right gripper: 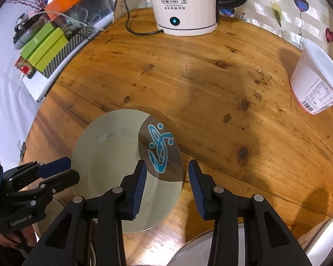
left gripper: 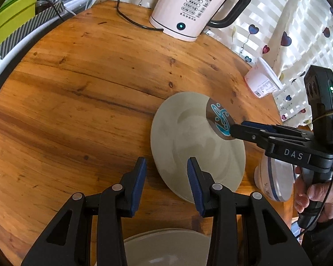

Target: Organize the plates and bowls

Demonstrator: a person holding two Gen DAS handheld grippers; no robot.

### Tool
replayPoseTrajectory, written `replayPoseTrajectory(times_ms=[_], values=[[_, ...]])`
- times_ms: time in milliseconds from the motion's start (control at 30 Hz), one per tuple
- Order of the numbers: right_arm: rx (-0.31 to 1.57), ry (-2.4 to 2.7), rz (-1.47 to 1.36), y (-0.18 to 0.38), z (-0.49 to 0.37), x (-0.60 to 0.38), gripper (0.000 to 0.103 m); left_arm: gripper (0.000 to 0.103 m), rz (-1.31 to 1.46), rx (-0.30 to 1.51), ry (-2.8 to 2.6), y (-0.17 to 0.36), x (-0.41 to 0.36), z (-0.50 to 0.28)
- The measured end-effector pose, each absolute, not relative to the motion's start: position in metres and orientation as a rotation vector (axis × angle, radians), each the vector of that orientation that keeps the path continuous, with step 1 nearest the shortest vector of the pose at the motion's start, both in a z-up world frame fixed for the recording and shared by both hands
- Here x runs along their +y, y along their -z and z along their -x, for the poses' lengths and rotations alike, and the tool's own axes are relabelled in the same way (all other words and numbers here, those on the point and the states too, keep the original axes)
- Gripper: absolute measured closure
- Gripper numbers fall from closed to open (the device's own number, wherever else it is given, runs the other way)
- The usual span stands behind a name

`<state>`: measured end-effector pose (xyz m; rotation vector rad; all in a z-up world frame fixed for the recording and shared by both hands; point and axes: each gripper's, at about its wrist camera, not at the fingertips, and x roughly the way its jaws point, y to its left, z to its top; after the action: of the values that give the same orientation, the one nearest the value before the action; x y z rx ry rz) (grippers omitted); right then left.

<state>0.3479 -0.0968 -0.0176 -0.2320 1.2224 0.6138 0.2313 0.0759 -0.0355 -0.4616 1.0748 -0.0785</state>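
Two grippers over grey plate (right gripper: pixel 113 155), left gripper (left gripper: pixel 166 177) and right gripper (right gripper: pixel 166 181) jaws parted, astride opposite rims

The white electric kettle with a black handle (left gripper: pixel 184 6), at the upper middle of the frame, bears "55°C" in large dark print above rows of small characters too fine to read. The black right tongs (left gripper: pixel 235 130) carry "DAS" in pale letters on their body; the black left tongs (right gripper: pixel 62 170) carry "GenRobot.AI". The white paper tub (right gripper: pixel 315 88) at the right shows a barcode label, illegible.

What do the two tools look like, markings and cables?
Both are black with ribbed blue pads and silver pivot pins. The right tool reads "DAS", carries a black unit with a green light, and trails a thin black cable. The left tool reads "GenRobot.AI"; the arm behind it wears a dark sleeve.
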Motion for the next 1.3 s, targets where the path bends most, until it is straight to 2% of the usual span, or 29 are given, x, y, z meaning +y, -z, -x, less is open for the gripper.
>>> replayPoseTrajectory(times_ms=[400,1300], values=[[1.241,-0.607,0.253,0.027,-0.351,-0.093,0.076,0.064,0.443,1.078,0.093,0.038,0.069,-0.233],[1.207,-0.614,0.245,0.013,-0.338,-0.088,0.076,0.064,0.432,1.033,0.079,0.02,0.073,-0.22]])
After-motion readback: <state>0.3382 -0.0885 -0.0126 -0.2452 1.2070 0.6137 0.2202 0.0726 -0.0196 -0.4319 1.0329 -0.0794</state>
